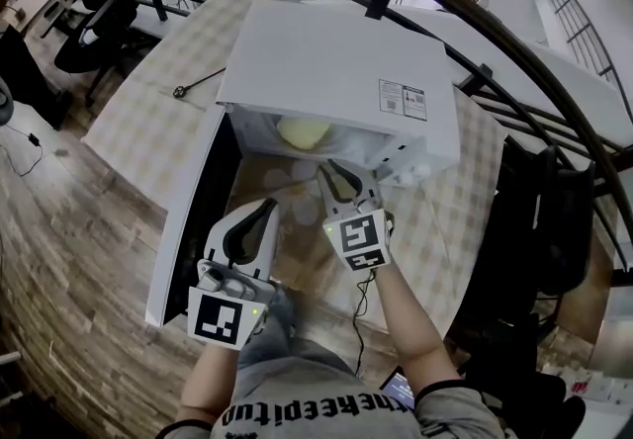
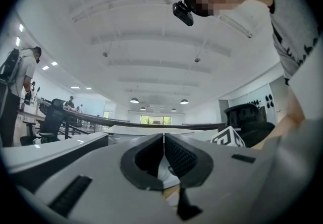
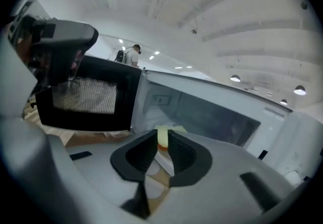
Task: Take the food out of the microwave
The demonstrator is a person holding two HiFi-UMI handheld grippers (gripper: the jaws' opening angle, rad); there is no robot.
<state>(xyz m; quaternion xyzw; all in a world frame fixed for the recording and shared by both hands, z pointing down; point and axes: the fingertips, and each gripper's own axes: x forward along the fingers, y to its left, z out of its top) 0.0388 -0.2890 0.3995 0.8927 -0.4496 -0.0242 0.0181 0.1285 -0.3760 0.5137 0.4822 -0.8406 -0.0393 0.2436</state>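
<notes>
A white microwave (image 1: 336, 71) stands on the table with its door (image 1: 188, 219) swung open to the left. Pale yellow food (image 1: 305, 132) sits inside the cavity. My right gripper (image 1: 344, 175) is just in front of the opening, pointing in and slightly down, apart from the food. Its jaws stand a little apart with nothing between them. In the right gripper view, the food (image 3: 163, 133) shows through the gap of that gripper (image 3: 162, 143), with the door (image 3: 86, 97) at the left. My left gripper (image 1: 265, 213) hangs lower, beside the door, its jaws together and empty (image 2: 164, 140).
The table carries a checked cloth (image 1: 148, 121), and a black power plug (image 1: 183, 91) lies on it left of the microwave. A black curved railing (image 1: 475, 12) runs behind. Office chairs (image 1: 89, 22) stand at the far left and a dark chair (image 1: 554, 219) at the right.
</notes>
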